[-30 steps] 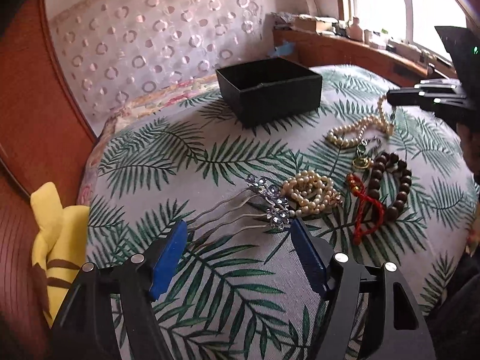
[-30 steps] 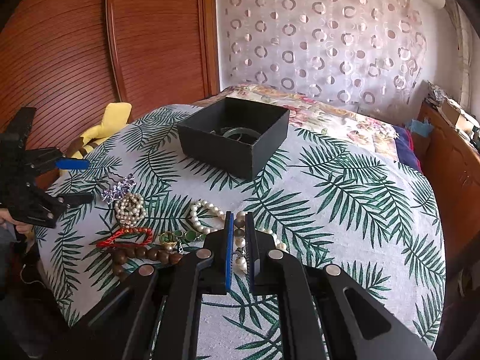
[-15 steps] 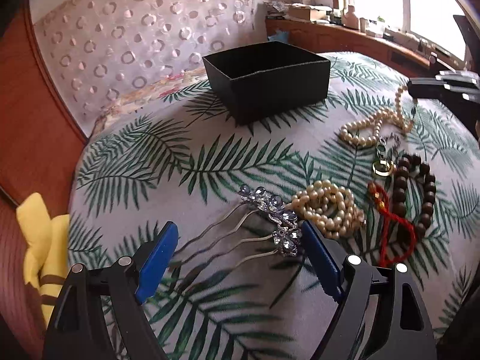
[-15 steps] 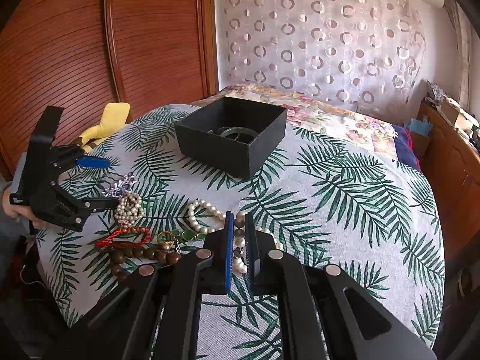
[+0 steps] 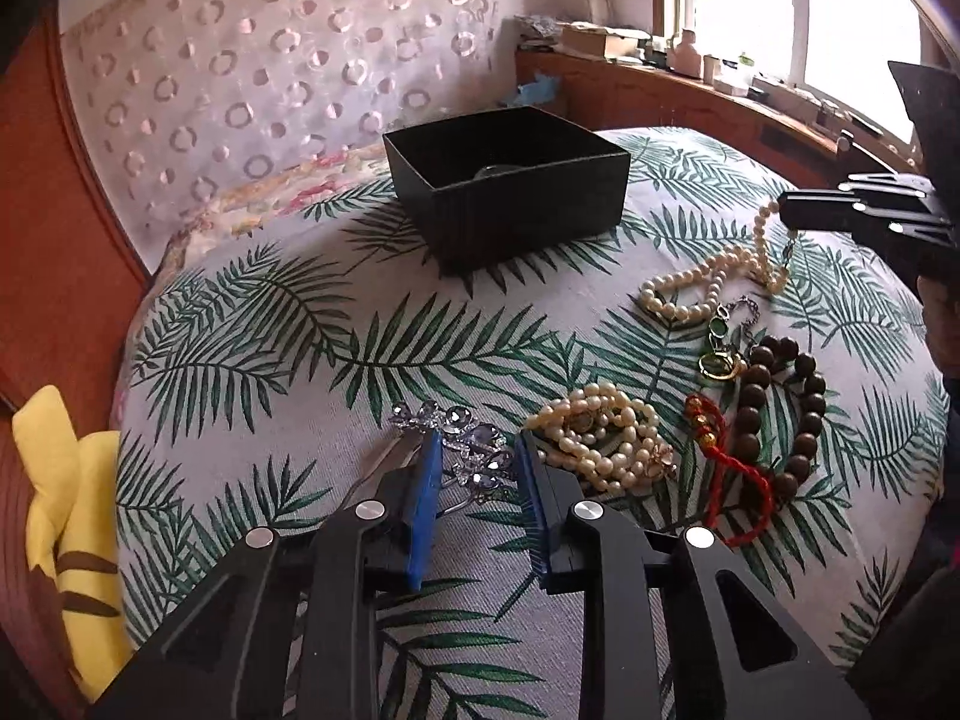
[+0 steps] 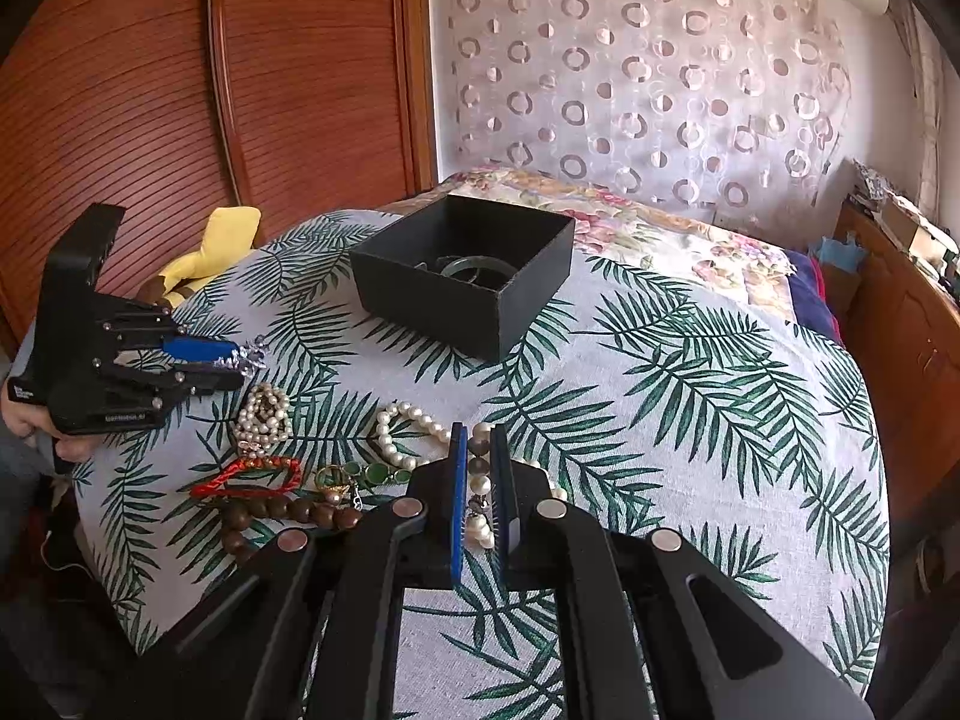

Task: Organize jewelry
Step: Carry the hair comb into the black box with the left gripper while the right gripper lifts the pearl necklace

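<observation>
Clearly the risk sits with the left gripper [image 5: 477,468]: its jaws have just been closing on the jewelled hair comb [image 5: 462,450], and they seem to pinch only its ornate crown, at about 6 o'clock in the left wrist view. A lift from that uneven, glittering head could let the comb swivel or slip, and its long prongs might snag the coiled pearl bracelet [image 5: 600,438] just beside it at 3 o'clock. The right gripper [image 6: 480,474] is clenched on the pearl necklace [image 6: 414,420]; a pull there may drag the strand across the green-stone chain [image 6: 360,474] and the wooden bead bracelet [image 6: 288,510] lying near. The black box [image 6: 462,276], at 12 o'clock, is well apart from both and already holds a bangle. Everything lies on a palm-leaf cloth [image 5: 420,324] that covers a rounded tabletop. Behind stand a floral bed, a circle-patterned curtain and wooden sliding doors.
</observation>
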Tool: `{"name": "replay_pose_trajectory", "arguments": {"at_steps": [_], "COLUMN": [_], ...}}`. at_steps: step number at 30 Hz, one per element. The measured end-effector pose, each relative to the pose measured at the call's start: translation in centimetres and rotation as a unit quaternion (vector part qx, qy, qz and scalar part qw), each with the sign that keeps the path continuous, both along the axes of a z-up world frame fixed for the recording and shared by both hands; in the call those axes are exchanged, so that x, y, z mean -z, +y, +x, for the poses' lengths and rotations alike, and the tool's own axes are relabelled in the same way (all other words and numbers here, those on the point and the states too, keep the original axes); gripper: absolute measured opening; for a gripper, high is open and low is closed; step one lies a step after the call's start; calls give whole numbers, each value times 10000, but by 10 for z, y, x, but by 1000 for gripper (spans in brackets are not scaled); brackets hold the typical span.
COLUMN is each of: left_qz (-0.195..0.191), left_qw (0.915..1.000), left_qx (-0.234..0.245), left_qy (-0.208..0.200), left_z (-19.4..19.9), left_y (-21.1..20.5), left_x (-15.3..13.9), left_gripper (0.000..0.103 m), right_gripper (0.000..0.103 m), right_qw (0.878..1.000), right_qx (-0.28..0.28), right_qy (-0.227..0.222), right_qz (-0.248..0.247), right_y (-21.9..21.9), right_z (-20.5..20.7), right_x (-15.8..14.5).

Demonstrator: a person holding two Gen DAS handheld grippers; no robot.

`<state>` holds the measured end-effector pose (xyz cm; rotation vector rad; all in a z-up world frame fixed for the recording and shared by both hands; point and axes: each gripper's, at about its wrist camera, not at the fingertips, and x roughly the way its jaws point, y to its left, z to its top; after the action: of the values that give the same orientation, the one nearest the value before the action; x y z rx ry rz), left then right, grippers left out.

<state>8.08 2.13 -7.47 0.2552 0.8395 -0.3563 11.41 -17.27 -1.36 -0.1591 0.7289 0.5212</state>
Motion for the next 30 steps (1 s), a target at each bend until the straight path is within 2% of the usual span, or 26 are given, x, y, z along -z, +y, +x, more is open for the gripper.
{"name": "replay_pose_trajectory", "arguments": {"at_steps": [4, 7, 13, 22, 30], "left_qz": [59, -3, -178, -554, -855], "left_qw": [9999, 9998, 9991, 9954, 9916], "left_qx": [-82, -161, -266, -403, -393], "left_qy": [8, -82, -292, -669, -882], "left_z": [3, 1, -3, -2, 17], "left_y": [3, 6, 11, 9, 1], "left_x": [2, -4, -19, -51, -77], "left_gripper": [23, 19, 19, 18, 19], "right_gripper": [8, 8, 8, 8, 8], "right_qw": [10000, 10000, 9999, 9990, 9962], "right_qx": [5, 1, -42, -133, -215], "right_qy": [-2, -4, -104, -390, -807], "right_qz": [-2, -1, 65, 174, 234], "right_y": [1, 1, 7, 17, 23], "right_z": [0, 0, 1, 4, 12], "right_x": [0, 0, -11, -46, -93]}}
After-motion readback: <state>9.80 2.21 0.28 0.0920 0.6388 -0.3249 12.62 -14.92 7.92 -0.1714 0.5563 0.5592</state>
